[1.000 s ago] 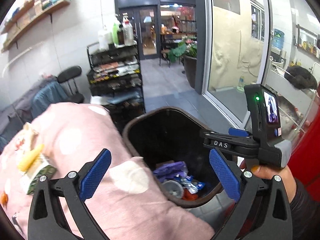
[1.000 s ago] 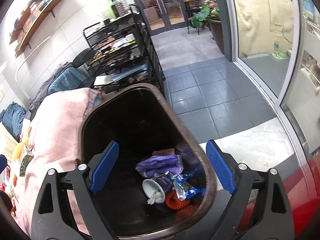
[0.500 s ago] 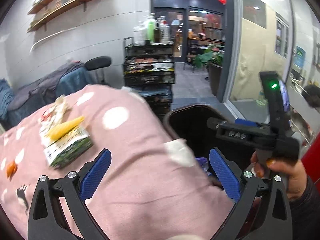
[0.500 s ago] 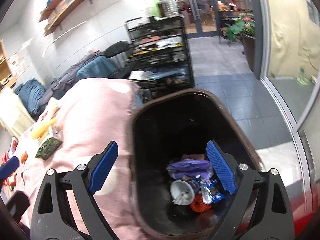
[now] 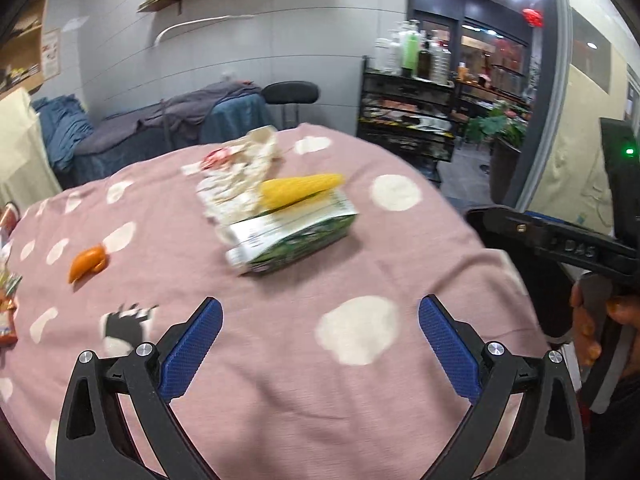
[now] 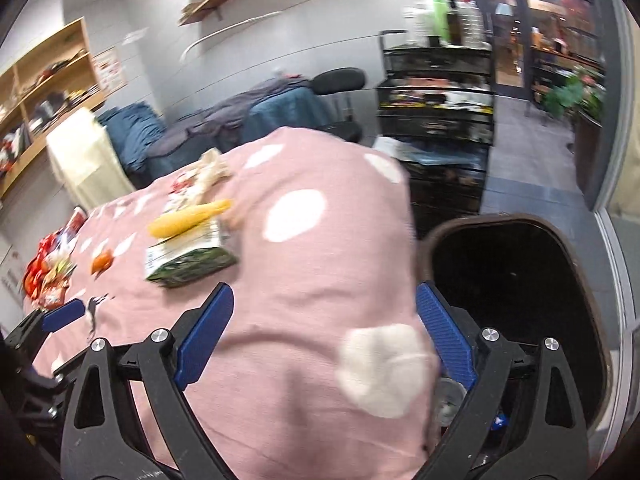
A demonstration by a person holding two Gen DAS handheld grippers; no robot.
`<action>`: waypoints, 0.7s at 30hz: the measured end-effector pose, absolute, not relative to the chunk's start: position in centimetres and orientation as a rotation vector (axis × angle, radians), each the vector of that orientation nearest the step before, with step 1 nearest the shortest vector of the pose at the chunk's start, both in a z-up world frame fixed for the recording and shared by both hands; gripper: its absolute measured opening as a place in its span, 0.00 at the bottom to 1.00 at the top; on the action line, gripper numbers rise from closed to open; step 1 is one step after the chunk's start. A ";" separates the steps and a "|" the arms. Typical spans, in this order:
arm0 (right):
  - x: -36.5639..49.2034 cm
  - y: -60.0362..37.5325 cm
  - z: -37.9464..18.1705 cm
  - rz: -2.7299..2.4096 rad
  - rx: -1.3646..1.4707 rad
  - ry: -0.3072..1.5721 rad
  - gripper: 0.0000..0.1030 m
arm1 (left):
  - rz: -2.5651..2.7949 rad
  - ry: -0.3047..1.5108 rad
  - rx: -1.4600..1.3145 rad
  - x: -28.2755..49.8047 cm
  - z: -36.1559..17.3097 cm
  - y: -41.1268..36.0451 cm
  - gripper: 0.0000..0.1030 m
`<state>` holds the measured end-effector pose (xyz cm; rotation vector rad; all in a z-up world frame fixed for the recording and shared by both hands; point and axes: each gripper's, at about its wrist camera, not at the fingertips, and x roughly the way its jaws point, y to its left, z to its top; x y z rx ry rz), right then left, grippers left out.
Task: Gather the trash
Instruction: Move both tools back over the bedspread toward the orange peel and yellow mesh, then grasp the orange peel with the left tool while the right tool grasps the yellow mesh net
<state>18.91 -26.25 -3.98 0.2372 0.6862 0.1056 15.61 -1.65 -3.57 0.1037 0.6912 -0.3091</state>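
Note:
A green and white carton (image 5: 292, 236) (image 6: 188, 258) lies on the pink spotted tablecloth (image 5: 280, 360) (image 6: 304, 280), with a yellow corn cob (image 5: 300, 190) (image 6: 188, 216) and a crumpled white wrapper (image 5: 240, 176) (image 6: 208, 170) resting on and behind it. A small orange scrap (image 5: 88, 266) (image 6: 102, 266) lies to the left. My left gripper (image 5: 318, 348) hovers open above the cloth, short of the carton. My right gripper (image 6: 322, 334) is open over the table's right edge, beside the dark trash bin (image 6: 592, 320). Neither holds anything.
Red and orange snack wrappers (image 6: 46, 272) (image 5: 8, 300) pile at the table's left edge. Behind the table stand a black chair (image 5: 292, 94), a black wire rack (image 5: 408, 116) (image 6: 436, 92), and blue and grey cloth heaps (image 5: 168, 120). A hand (image 5: 592, 320) holds the right gripper's handle.
Both grippers have swung left from over the bin toward the table. The carton, corn and wrapper now sit near the centre of the views; the bin has slid to the right edge.

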 end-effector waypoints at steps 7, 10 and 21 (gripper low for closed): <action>21.3 -20.7 -3.3 0.228 0.159 0.707 0.89 | -0.171 0.733 0.060 18.1 -4.6 5.6 0.95; 22.5 -18.5 -3.0 0.278 0.128 0.709 0.89 | -0.110 0.753 0.061 19.5 -4.9 8.5 0.95; 29.5 -11.3 -2.9 0.341 -0.107 0.717 0.89 | 0.013 0.823 0.116 26.7 -6.0 16.4 0.95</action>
